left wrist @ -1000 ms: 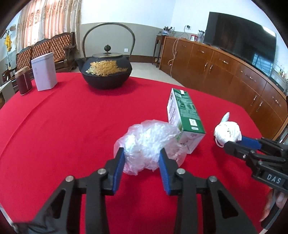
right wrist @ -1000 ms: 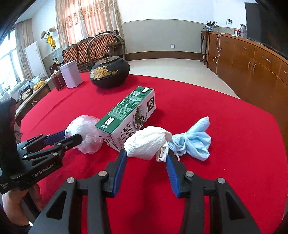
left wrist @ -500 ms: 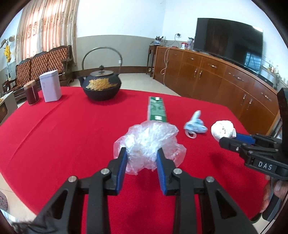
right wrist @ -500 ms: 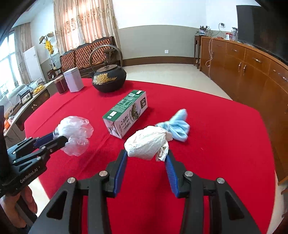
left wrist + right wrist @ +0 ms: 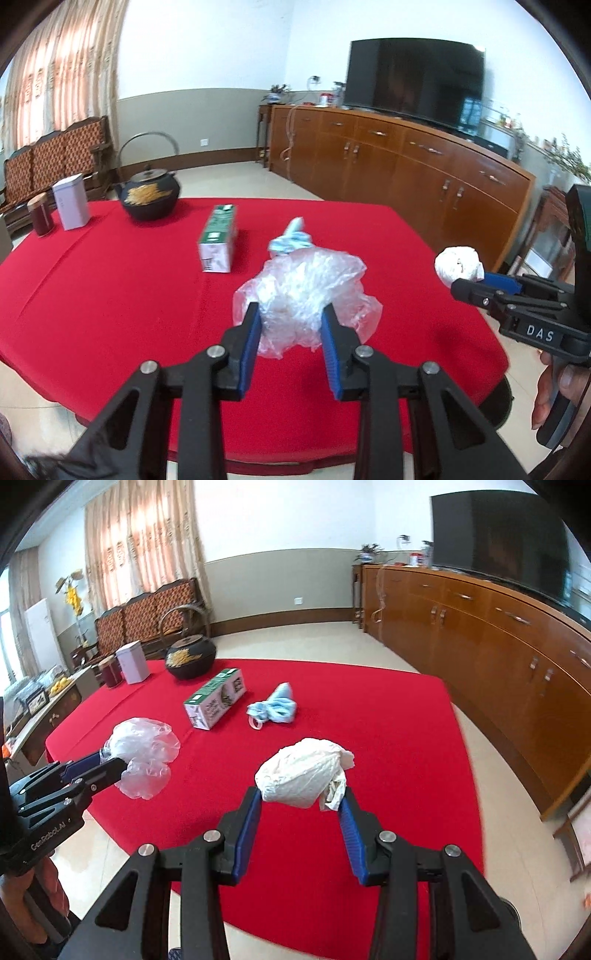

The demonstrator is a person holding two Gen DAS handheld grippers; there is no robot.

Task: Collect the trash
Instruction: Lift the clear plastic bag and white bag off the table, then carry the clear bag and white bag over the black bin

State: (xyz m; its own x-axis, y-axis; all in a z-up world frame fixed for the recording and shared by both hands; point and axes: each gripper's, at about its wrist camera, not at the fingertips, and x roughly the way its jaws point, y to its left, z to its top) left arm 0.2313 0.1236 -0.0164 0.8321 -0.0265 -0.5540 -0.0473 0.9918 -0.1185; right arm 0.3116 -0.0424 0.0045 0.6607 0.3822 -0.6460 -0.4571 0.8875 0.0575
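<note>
My left gripper point(image 5: 290, 314) is shut on a crumpled clear plastic bag point(image 5: 306, 291) and holds it above the red table point(image 5: 110, 288). It also shows in the right wrist view point(image 5: 142, 749). My right gripper point(image 5: 301, 797) is shut on a white paper wad point(image 5: 303, 771), held above the table's near edge; the wad shows in the left wrist view point(image 5: 460, 264) too. A green and white carton point(image 5: 216, 701) and a crumpled blue face mask point(image 5: 275, 707) lie on the table.
A black iron teapot point(image 5: 149, 195), a white tin point(image 5: 71, 201) and a dark red canister point(image 5: 41, 214) stand at the far left of the table. A long wooden cabinet point(image 5: 406, 170) with a TV runs along the right wall. Tiled floor surrounds the table.
Both grippers have lifted and pulled back from the table with their trash. The carton and blue mask now lie farther away.
</note>
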